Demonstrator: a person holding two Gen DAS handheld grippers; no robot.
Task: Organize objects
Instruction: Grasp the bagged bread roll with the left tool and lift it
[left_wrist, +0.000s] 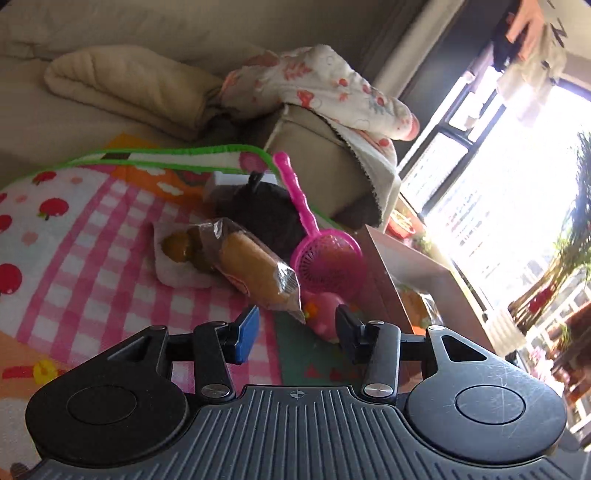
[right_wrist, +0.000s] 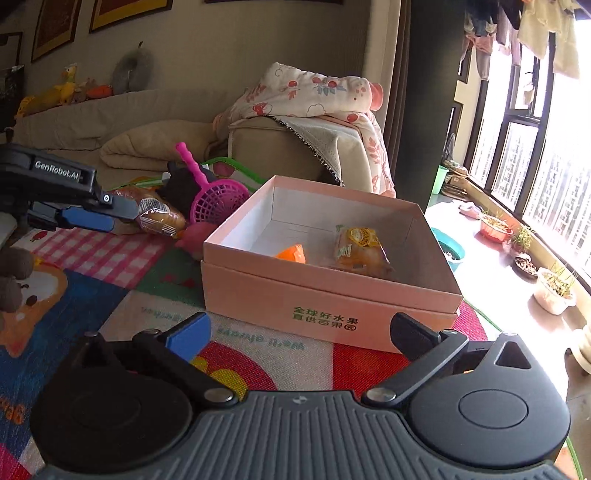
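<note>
Beside the pink box (right_wrist: 332, 295) at frame centre, already holding a pastry (right_wrist: 360, 247), we judge the pick-up under way: our left gripper (left_wrist: 295, 319), half open and empty, nears the wrapped bread (left_wrist: 255, 266) mid-frame and must straddle it, while our right gripper (right_wrist: 301, 332) waits wide open, empty.

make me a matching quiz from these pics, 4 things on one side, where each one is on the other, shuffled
Things
1. wrapped bread
2. pink strainer
3. orange toy
4. floral blanket

Places
A. draped over the sofa arm
B. inside the pink box, beside a packaged bun
C. on the play mat, just ahead of the left gripper, whose jaws are open
D. leaning on the dark object behind the bread, handle pointing up

Pairs: 1-C, 2-D, 3-B, 4-A
</note>
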